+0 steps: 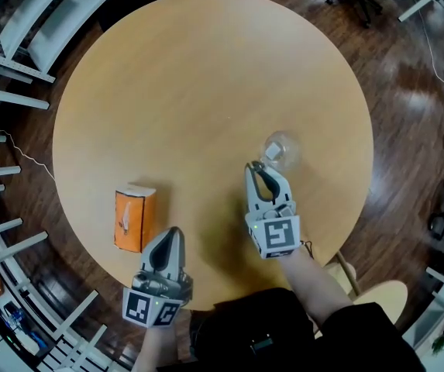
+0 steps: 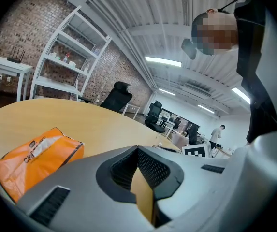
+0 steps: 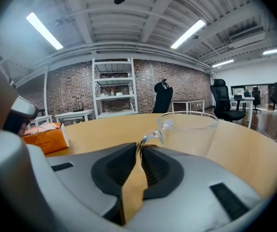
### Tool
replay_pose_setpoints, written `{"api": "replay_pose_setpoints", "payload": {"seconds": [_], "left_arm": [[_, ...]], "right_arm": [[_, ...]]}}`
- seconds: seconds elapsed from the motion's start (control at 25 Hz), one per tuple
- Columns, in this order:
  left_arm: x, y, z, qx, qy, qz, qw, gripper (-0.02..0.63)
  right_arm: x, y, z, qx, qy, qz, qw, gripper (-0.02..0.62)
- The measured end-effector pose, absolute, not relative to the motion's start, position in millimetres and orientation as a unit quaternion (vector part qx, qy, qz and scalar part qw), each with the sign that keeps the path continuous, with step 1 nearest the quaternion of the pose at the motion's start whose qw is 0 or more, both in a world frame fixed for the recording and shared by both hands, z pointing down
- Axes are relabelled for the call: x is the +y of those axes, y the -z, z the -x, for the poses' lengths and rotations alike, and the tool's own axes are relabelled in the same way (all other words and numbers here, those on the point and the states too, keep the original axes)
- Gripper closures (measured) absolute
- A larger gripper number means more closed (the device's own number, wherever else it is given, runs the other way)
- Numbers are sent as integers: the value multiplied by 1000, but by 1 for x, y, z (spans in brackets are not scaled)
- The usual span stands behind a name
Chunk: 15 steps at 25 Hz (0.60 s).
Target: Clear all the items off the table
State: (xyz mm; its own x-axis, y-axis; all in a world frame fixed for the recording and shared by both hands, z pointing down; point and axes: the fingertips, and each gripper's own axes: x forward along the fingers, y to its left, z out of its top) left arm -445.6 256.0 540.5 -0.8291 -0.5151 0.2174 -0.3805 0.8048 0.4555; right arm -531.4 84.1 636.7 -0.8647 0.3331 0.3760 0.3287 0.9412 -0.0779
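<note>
On table (image 1: 206, 91), glass cup (image 3: 191, 129) handle pinched by right tool (image 3: 139, 149), left tool (image 2: 139, 151) closed empty beside orange pack (image 2: 34, 158)

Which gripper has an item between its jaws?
The right gripper: its jaws pinch the cup by its handle; the left gripper is shut, empty.

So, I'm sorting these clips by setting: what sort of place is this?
Most likely an open-plan office or lab workspace: a bare brick wall with white metal shelving against it, black swivel office chairs, and strip lights overhead.
</note>
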Motion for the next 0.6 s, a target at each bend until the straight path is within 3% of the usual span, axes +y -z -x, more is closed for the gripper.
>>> {"api": "replay_pose_setpoints", "payload": {"seconds": [0.6], "left_arm": [[267,-517,416,-931,195,-273,140,601]], "right_arm": [[120,-575,477,-969,26,206,134,552]]}}
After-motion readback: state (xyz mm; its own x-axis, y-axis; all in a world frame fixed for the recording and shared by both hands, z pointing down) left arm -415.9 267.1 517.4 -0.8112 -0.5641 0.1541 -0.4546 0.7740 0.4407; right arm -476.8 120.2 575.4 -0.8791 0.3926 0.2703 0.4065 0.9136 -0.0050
